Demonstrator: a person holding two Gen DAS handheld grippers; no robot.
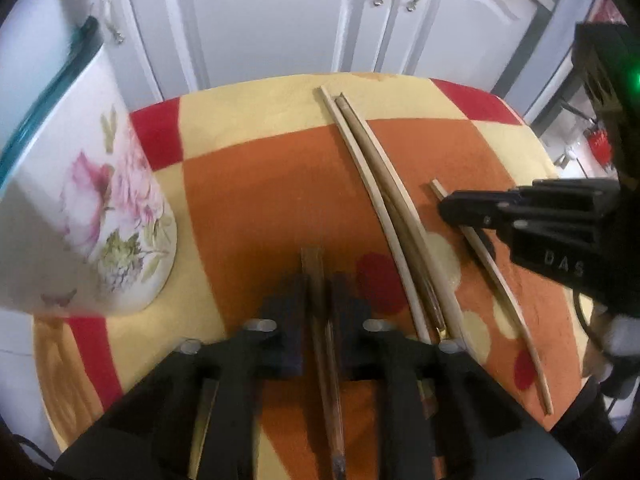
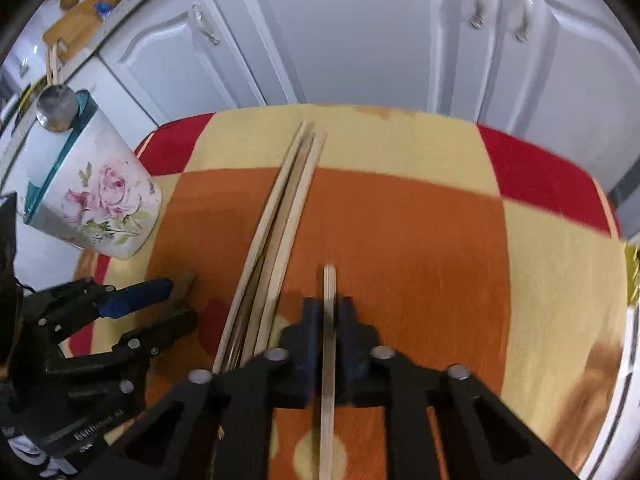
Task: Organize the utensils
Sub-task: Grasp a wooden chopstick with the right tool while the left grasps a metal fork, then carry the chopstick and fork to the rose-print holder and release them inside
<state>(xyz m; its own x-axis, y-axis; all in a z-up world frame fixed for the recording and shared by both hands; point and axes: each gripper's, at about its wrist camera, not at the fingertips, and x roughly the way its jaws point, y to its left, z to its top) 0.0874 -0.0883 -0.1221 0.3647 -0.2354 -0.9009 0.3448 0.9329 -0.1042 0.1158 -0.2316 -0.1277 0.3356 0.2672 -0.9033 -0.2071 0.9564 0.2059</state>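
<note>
I have one stick in each of my grippers. My left gripper (image 1: 318, 280) has its jaws pinched tight on a dark brown chopstick (image 1: 320, 320). The stick runs straight between the jaws and pokes out a little in front. My right gripper (image 2: 329, 320) has its jaws pinched on a pale chopstick (image 2: 329, 340) the same way.

I think I hold each stick near one end so I can tip it up and drop it into the flowered cup (image 2: 100, 200). The cup stands at the left edge of the desk (image 2: 400, 240), on the bright cloth, with a spoon (image 2: 56, 108) already sticking out of it.

Three more chopsticks (image 2: 280, 232) lie side by side in the middle of the cloth, between my two grippers.

Both grippers sit low over the desk and point forward, toward the white cupboard doors (image 2: 360, 32).
</note>
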